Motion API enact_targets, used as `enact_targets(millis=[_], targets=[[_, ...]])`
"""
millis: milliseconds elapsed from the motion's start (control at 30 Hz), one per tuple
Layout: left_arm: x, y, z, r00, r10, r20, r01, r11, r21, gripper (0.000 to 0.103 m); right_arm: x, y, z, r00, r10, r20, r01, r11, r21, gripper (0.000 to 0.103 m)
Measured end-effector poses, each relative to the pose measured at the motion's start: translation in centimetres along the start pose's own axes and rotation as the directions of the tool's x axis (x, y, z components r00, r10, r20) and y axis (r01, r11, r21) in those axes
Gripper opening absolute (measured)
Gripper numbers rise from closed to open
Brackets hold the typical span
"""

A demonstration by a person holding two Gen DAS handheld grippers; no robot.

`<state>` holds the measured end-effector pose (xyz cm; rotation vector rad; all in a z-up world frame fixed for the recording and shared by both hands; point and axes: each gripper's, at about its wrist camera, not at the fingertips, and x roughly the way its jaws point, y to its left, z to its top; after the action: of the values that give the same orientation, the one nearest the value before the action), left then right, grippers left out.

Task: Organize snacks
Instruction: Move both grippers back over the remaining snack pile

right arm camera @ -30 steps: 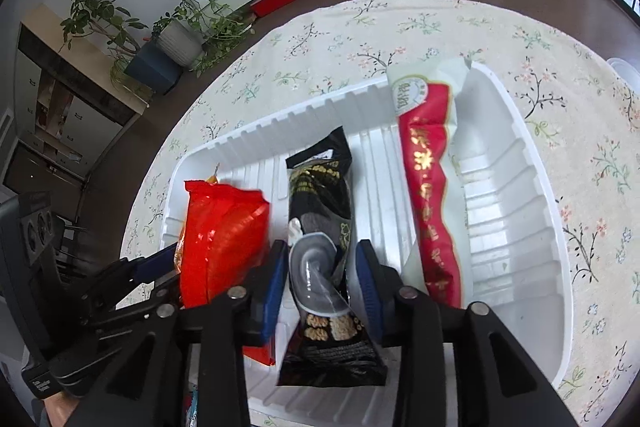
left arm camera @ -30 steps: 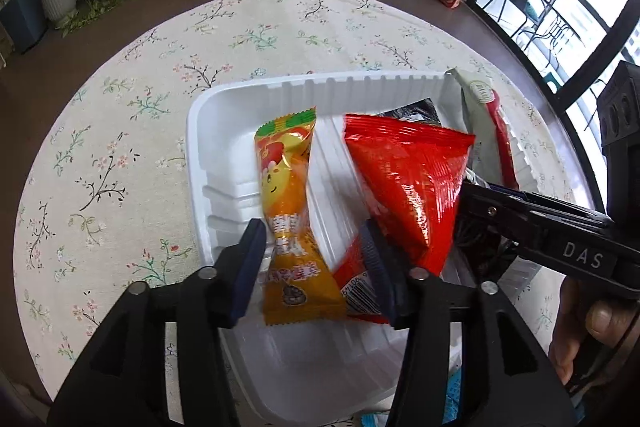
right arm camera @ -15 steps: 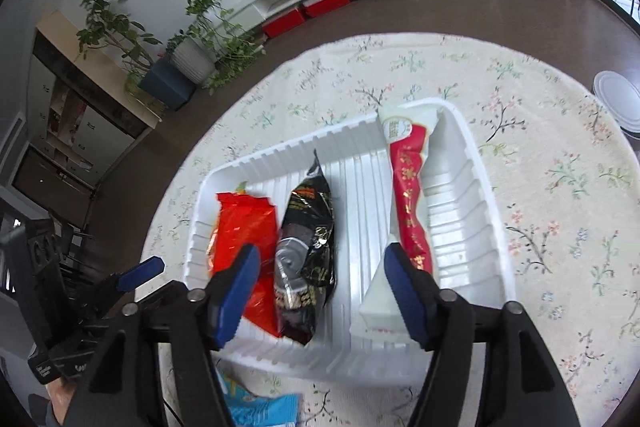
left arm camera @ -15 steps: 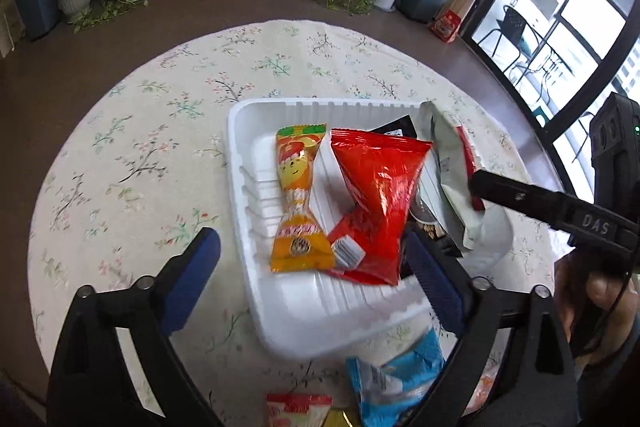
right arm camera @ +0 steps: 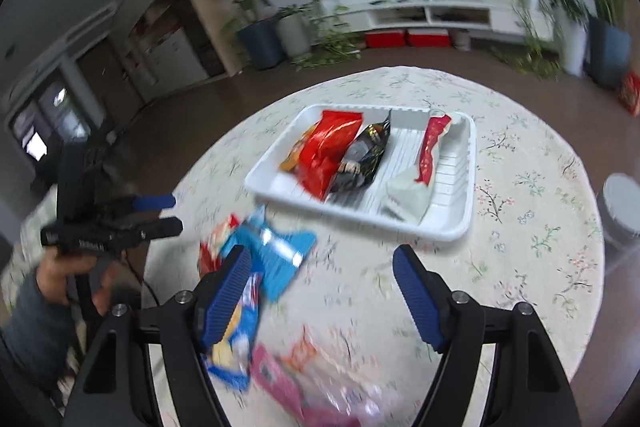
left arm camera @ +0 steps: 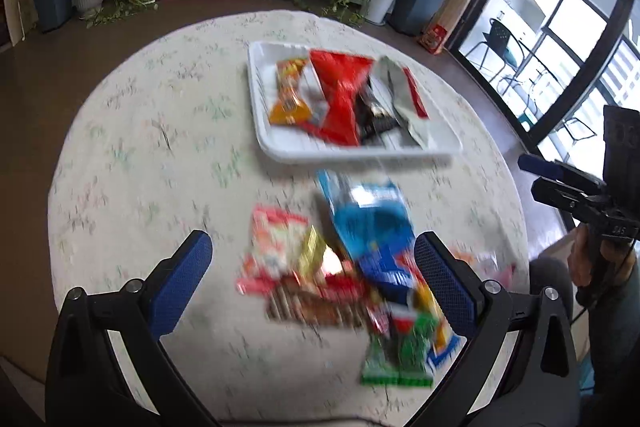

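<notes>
A white tray (left arm camera: pixel 280 147) (right arm camera: pixel 460 227) on the round table holds an orange packet (left arm camera: pixel 288 95), a red bag (left arm camera: pixel 340 99) (right arm camera: pixel 324 151), a black packet (left arm camera: pixel 372 115) (right arm camera: pixel 364 155) and a white-and-red packet (left arm camera: pixel 404 99) (right arm camera: pixel 424 163). My left gripper (left arm camera: pixel 312 255) hovers over a blurred pile of loose snacks in front of the tray, among them a blue packet (left arm camera: pixel 368 223) (right arm camera: pixel 276 251) and a green one (left arm camera: pixel 400 355). Its jaws are opening and hold nothing. My right gripper (right arm camera: pixel 322 259) hangs above the pile's right side, jaws opening, empty.
A floral cloth (left arm camera: pixel 160 147) covers the table. A white disc (right arm camera: pixel 620 211) lies at its right edge. A pink packet (right arm camera: pixel 276 375) lies nearest me. Each gripper, in a hand, shows in the other's view (left arm camera: pixel 530 173) (right arm camera: pixel 176 213). Plants and a low cabinet stand behind.
The left gripper let go of the orange packet and the right of the black one. Both opened wide and drew back and up from the tray to above the loose pile.
</notes>
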<state>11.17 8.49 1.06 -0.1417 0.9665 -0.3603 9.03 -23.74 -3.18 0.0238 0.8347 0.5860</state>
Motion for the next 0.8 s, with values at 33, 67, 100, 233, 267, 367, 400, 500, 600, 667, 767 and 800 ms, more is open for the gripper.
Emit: enact_targets(millis=[33,67,100,233,267,367,400,500,600,667,767,800], targets=[[-0.4,-0.5,-1.2,1.0,0.009,0.002,-0.009,1.0,0.0,0.103,-0.4,0.7,-1.0,1.0,-0.011,-0.006,0.011,0.999,-0.04,0.076],[-0.6,-1.1,-2.4,1.0,0.025,0.003,-0.025,1.0,-0.001,0.102,-0.8,1.4,-1.9,1.0,-0.02,-0.007,0.019,0.997,-0.076,0.076],[-0.9,-1.8,-3.4,1.0,0.027,0.003,-0.027,1.0,0.006,0.102,-1.1,1.9,-2.5,1.0,-0.023,-0.004,0.023,0.995,-0.095,0.076],[-0.2,-4.6,-7.0,0.999,0.028,-0.039,-0.025,0.998,0.06,0.102,-1.2,3.1,-4.6,1.0,-0.002,-0.027,-0.001,0.994,-0.107,0.073],[0.3,-5.1,-7.5,0.998,0.032,-0.061,-0.028,0.997,0.074,0.102,-1.0,3.3,-4.8,0.999,0.004,-0.033,-0.007,0.995,-0.1,0.071],[1.0,-6.1,-8.7,0.996,0.03,-0.085,-0.023,0.997,0.08,0.099,-0.7,3.8,-5.7,0.999,0.039,-0.031,-0.041,0.997,-0.065,0.07],[1.2,-6.3,-8.9,0.996,0.026,-0.086,-0.019,0.997,0.077,0.099,-0.7,4.1,-6.1,0.999,0.044,-0.03,-0.046,0.997,-0.058,0.07],[1.8,-6.7,-9.0,0.995,0.029,-0.098,-0.022,0.997,0.079,0.096,-0.6,5.0,-6.8,0.998,0.053,-0.025,-0.055,0.997,-0.049,0.069],[2.6,-6.5,-8.8,0.992,0.024,-0.124,-0.015,0.997,0.074,0.072,-0.8,5.4,-7.5,0.998,0.068,-0.018,-0.069,0.997,-0.04,0.068],[2.9,-6.5,-8.9,0.989,0.024,-0.143,-0.012,0.996,0.086,0.061,-0.8,5.2,-7.7,0.998,0.068,-0.018,-0.069,0.997,-0.027,0.068],[3.1,-6.4,-8.9,0.986,0.041,-0.161,-0.025,0.995,0.097,0.061,-0.7,4.8,-7.9,0.998,0.066,-0.021,-0.067,0.998,-0.006,0.067],[3.1,-6.4,-8.9,0.986,0.04,-0.162,-0.024,0.995,0.098,0.06,-0.7,4.7,-8.0,0.998,0.066,-0.02,-0.066,0.998,0.001,0.067]])
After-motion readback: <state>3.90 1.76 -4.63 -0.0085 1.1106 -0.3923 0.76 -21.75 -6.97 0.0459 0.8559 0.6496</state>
